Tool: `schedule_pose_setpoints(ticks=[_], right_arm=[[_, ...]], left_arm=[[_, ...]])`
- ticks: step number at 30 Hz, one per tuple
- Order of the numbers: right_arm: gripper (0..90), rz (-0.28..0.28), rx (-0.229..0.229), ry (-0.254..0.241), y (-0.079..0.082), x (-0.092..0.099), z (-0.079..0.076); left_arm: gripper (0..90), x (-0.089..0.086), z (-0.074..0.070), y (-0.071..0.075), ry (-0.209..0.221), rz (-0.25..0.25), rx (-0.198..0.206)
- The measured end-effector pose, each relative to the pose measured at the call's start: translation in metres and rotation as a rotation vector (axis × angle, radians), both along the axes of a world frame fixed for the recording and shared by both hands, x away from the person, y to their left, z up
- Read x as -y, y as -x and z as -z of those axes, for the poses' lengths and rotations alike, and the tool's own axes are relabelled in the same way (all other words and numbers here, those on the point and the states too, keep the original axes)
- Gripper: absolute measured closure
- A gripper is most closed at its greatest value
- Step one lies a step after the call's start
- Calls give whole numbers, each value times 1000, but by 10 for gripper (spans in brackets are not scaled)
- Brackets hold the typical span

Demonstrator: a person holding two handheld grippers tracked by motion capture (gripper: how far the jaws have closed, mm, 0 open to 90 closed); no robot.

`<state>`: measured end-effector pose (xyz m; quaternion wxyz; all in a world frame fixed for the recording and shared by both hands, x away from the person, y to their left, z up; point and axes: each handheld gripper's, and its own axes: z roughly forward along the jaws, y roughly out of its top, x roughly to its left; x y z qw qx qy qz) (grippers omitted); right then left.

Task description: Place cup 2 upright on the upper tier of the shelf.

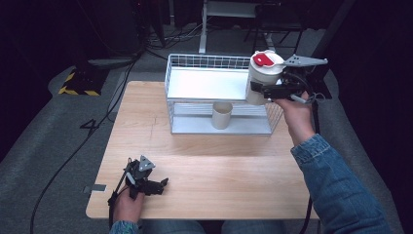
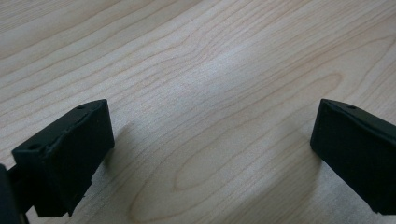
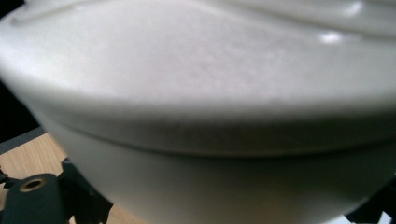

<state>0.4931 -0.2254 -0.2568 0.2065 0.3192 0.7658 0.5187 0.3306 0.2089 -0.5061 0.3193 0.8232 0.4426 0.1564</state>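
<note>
The right gripper (image 1: pixel 260 88) clamps a tall white lidded canister with a red-marked top (image 1: pixel 263 78), level with the white wire rack's upper shelf (image 1: pixel 207 83) (beside it). Keep it upright and clear the rim before lowering. The left gripper (image 1: pixel 163 184) rests open, empty.

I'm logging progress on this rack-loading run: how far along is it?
Done: one white cup already stands on the lower shelf of the wire rack. In hand: the right gripper is shut on a white lidded container with a red spot on its lid, held above the rack's right end. Left: it still has to be set down, probably on the upper shelf. The left gripper rests open on the table.
</note>
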Motion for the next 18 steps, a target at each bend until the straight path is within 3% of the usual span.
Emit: schedule_pose_setpoints(ticks=[11, 18], right_arm=[[123, 5, 11, -16, -23, -19, -4], [123, 15, 34, -1, -32, -31, -8]], left_arm=[[1, 0, 0, 1, 3, -8, -2], [1, 0, 0, 0, 2, -12, -4]])
